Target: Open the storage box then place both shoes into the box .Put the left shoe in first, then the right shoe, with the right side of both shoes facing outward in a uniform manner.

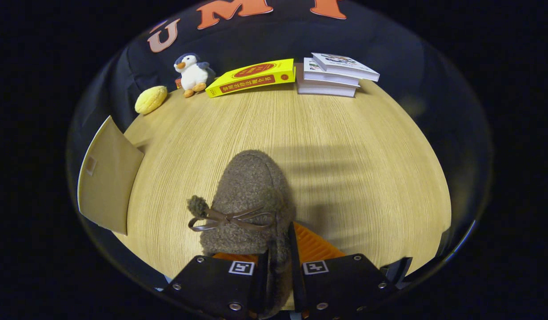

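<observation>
Shoe (249, 200) first: you have it clamped at the collar, with both fingers of your gripper (278, 275) pressed against the fuzzy rim from either side, so the tongs are clenched on it. It points away from you, toe toward the far end of the wooden table (367, 146), and its shadow falls on the wood to the right of it.

As for writing, you can see red characters along the side and a red round emblem on the cover of the yellow book (251, 78), but they are too small to read. The printed covers on the stack of white books (334, 73) are likewise too small to make out. Each finger carries a small square black-and-white marker on its top.

The shoe itself is a brown, woolly, curly-textured slipper with a rounded toe. A thin brown ribbon bow (229, 218) lies across its top, and a small fuzzy pompom (197, 206) hangs at its left side.

Around you: a tan cardboard flap (106, 178) stands just off the table's left side. At the far edge sit a yellow bun-shaped toy (150, 99), a plush penguin (191, 73), the yellow book leaning at a slant, and the white book stack to its right. The wood between the shoe's toe and those far items is bare.
</observation>
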`<state>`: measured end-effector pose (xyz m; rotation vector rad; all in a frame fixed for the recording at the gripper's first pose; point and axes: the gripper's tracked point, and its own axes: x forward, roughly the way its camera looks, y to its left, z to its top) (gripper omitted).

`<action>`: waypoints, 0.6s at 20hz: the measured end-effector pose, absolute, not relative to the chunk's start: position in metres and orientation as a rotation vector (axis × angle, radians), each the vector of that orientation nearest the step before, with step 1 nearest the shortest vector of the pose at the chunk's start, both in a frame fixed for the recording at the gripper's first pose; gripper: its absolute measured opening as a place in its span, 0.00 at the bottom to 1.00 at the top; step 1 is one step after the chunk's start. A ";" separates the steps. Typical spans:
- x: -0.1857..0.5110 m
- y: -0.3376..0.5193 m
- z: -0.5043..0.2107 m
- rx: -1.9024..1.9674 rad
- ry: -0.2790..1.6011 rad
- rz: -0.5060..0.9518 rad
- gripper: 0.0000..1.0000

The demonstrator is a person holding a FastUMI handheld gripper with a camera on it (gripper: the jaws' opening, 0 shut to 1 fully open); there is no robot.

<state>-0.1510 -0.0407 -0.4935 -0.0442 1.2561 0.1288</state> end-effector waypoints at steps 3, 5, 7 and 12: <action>-0.150 -0.048 -0.491 -0.037 1.244 0.085 0.17; -0.153 -0.045 -0.484 0.029 1.263 0.051 0.05; -0.152 -0.038 -0.469 0.079 1.265 0.024 0.04; -0.142 0.002 -0.419 0.104 1.254 -0.029 0.05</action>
